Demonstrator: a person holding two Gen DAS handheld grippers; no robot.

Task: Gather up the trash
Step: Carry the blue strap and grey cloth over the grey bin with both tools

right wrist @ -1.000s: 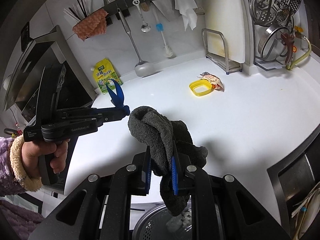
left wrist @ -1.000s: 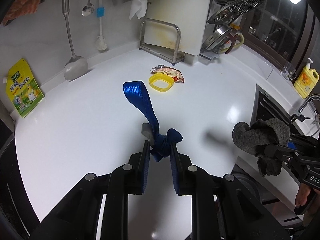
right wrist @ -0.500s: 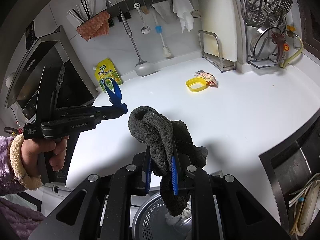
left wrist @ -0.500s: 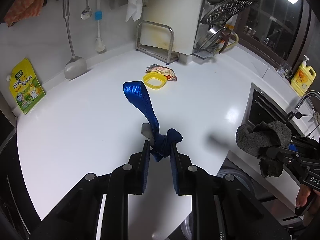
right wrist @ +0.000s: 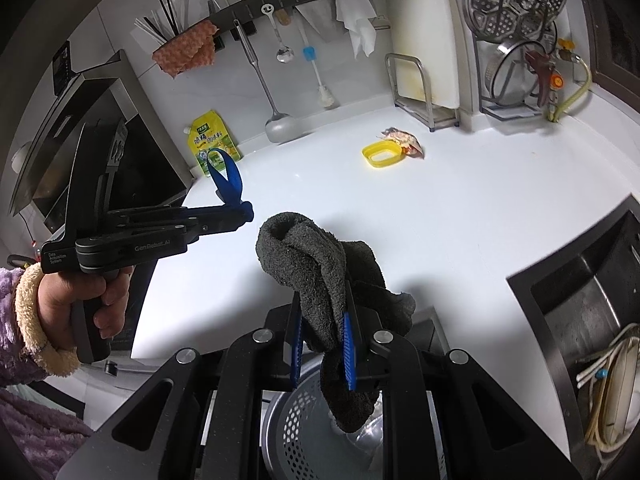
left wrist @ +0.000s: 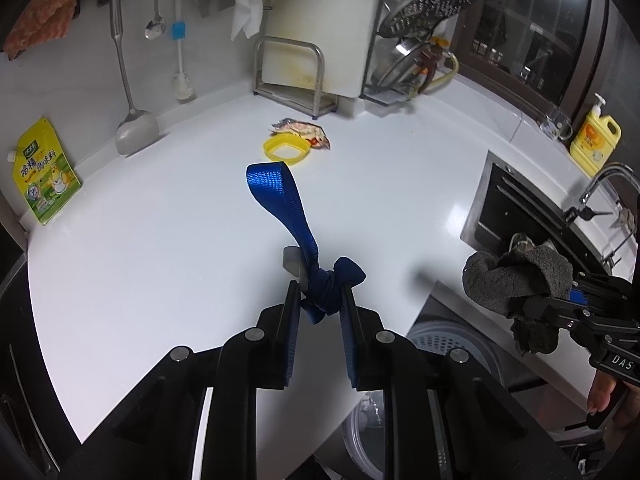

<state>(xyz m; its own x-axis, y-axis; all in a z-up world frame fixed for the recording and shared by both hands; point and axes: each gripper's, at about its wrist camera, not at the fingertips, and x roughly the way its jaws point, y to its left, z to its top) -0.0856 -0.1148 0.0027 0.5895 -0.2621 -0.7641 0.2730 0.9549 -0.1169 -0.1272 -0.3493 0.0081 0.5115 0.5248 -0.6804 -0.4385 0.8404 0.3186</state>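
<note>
My left gripper (left wrist: 320, 300) is shut on the knot of a blue strap (left wrist: 288, 208), held in the air over the white counter's front edge; it also shows in the right wrist view (right wrist: 244, 212). My right gripper (right wrist: 322, 312) is shut on a dark grey cloth (right wrist: 316, 264), which hangs down over a perforated grey trash bin (right wrist: 304, 432) below the counter edge. The cloth also shows at the right of the left wrist view (left wrist: 520, 276). A yellow lid (left wrist: 285, 149) and a crumpled wrapper (left wrist: 304, 130) lie on the counter near the back.
White counter (left wrist: 160, 232) with a cutting-board rack (left wrist: 296, 68), hanging utensils, a ladle (left wrist: 134, 128) and a yellow-green pouch (left wrist: 44, 172) along the back wall. Sink (right wrist: 588, 320) at the right, stove (right wrist: 100, 160) at the left. Yellow soap bottle (left wrist: 596, 136) by the sink.
Both grippers have drawn back toward the counter's front edge with their loads. The bin now shows more fully below the cloth and below the left gripper.
</note>
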